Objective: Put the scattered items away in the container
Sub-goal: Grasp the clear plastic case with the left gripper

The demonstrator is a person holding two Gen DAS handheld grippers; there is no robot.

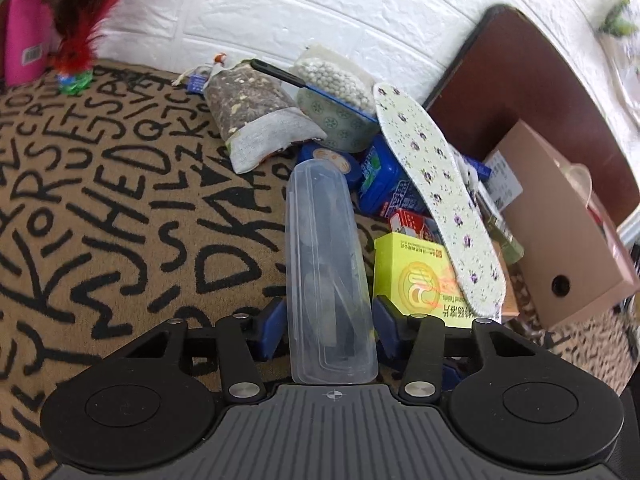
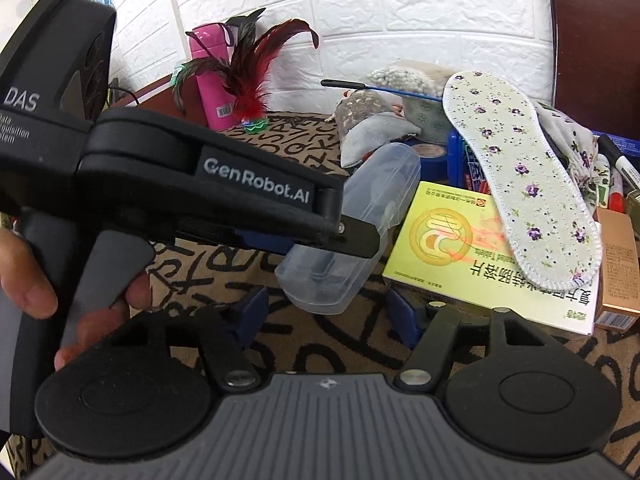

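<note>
Between the left gripper's [image 1: 331, 320] fingers lies the clear case [image 1: 326, 272].

White brick wall [image 1: 320, 12] behind; letter-print cloth [image 1: 100, 200] underneath.

My left wrist camera looked steeply down, close over the clear case [image 1: 330, 264]. My right one faced it from the right; both shared the far insole [image 2: 520, 172].
</note>
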